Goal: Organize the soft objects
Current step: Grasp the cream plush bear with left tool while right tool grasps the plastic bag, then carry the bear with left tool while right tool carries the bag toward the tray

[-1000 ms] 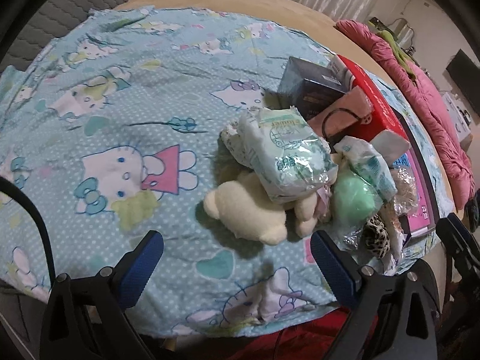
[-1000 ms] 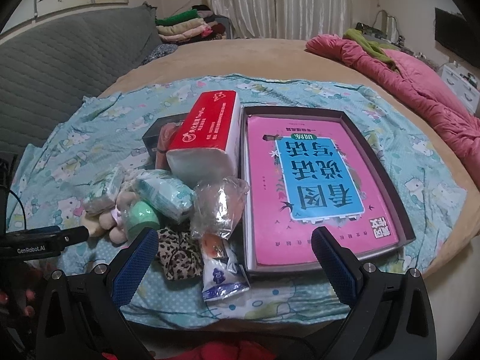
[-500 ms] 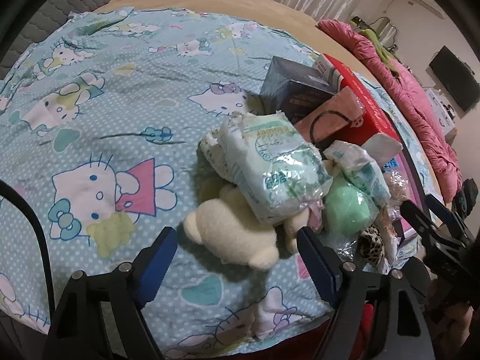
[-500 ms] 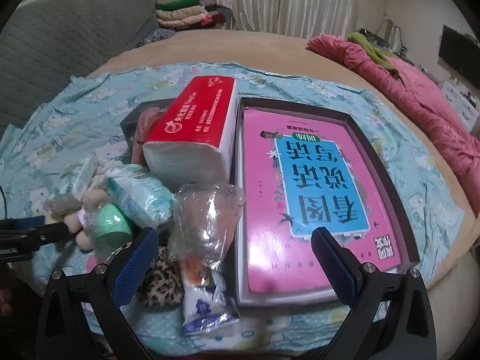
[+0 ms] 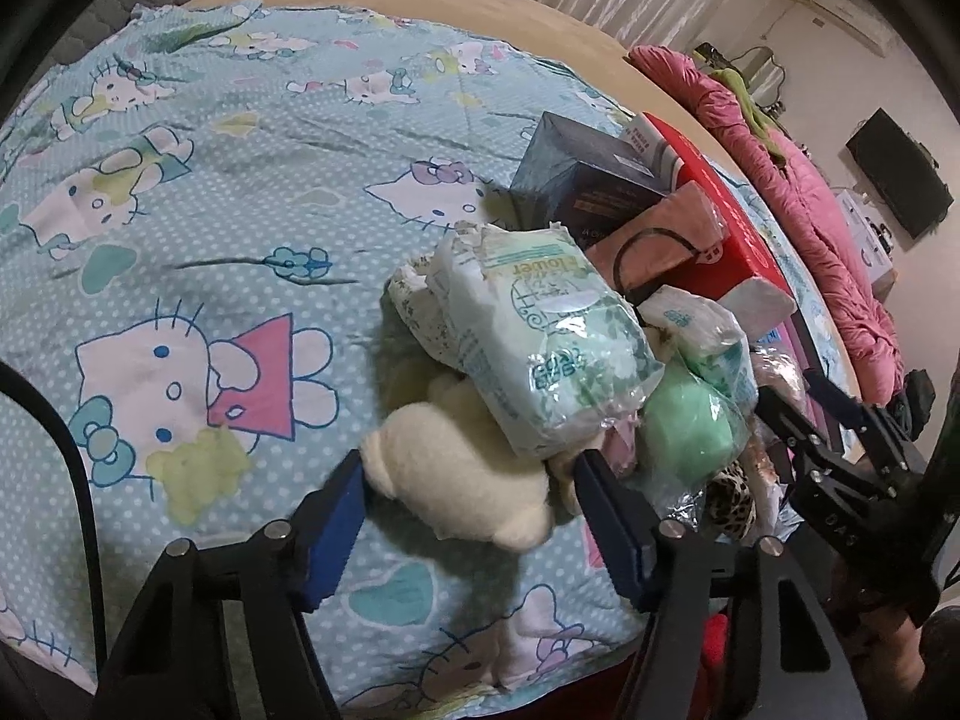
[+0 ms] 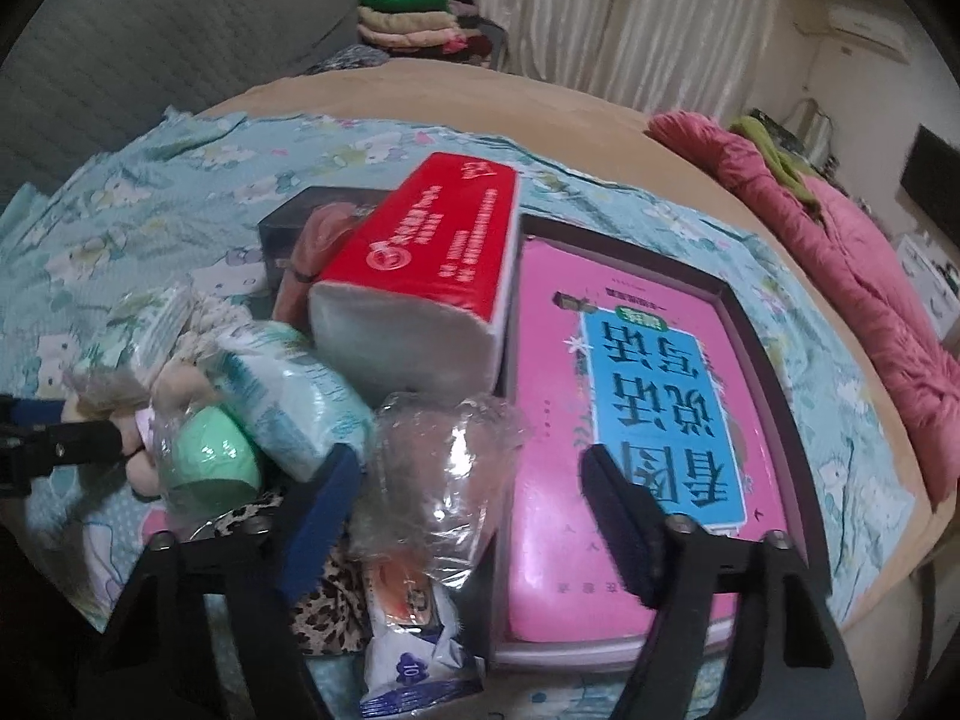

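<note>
On the bed, a light-blue cartoon-cat sheet (image 5: 228,192) carries a heap of soft things near its front edge. At the left of the heap lies a cream plush toy (image 5: 462,468). The left gripper (image 5: 471,474) has just been closing, and its blue pads now bracket the toy's sides, seemingly touching the fur; whether they squeeze it cannot be told. A pale green tissue pack (image 5: 540,342) rests across the toy's top. To its right sit a mint-green ball in plastic (image 6: 207,456) and a second tissue pack (image 6: 288,396).

Further right, the right gripper (image 6: 468,480) has also been closing; a crinkled clear plastic bag (image 6: 444,468) stands between its parted fingers, unclamped. Behind is a red tissue brick (image 6: 432,258), and rightmost a pink book in a dark tray (image 6: 774,360).
</note>
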Demonstrator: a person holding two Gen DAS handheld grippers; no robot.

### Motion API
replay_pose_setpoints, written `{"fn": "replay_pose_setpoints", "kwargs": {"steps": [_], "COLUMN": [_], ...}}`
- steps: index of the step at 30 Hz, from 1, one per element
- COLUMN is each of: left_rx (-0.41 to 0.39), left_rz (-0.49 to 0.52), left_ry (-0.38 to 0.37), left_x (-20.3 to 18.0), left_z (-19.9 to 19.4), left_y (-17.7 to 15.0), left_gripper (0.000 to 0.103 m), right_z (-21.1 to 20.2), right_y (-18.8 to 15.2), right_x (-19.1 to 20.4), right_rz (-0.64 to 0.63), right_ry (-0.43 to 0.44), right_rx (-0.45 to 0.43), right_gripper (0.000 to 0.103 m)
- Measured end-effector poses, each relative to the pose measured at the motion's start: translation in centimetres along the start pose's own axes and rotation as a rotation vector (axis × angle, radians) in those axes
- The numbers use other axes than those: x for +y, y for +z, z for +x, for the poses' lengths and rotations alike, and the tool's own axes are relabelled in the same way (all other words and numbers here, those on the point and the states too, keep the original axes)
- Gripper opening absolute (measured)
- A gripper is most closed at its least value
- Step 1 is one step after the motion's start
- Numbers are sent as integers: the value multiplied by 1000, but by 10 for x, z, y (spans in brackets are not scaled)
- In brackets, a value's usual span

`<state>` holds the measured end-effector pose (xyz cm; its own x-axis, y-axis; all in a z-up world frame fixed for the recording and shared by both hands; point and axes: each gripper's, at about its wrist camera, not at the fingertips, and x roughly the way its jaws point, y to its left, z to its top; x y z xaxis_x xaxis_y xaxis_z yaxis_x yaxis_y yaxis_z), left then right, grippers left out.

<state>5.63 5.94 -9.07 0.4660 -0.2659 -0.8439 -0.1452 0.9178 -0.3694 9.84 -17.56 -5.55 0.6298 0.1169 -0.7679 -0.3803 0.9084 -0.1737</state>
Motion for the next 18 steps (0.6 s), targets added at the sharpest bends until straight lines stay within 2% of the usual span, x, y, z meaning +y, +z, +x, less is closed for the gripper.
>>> {"fn": "replay_pose_setpoints", "kwargs": {"steps": [3,7,12,18], "left_rx": [2,2,0,-18], "left_rz": [-9,-15,-27,-9], "left_ry": [-16,-33,-55,-28], "left_x": [2,5,8,5], "left_z": [0,-3,-8,-19], "left_y": [0,-2,-3,-8], "left_gripper": [58,50,48,46], "right_z": [1,0,-5,-11], "right_y": [-1,-2,-3,-3], "right_x": [5,3,-5,-8], "right_rz": [-25,-11,32,50], "right_ry": [9,32,64,88], "right_rx": [1,-6,-25,-51], "right_gripper": [52,49,47,46]}}
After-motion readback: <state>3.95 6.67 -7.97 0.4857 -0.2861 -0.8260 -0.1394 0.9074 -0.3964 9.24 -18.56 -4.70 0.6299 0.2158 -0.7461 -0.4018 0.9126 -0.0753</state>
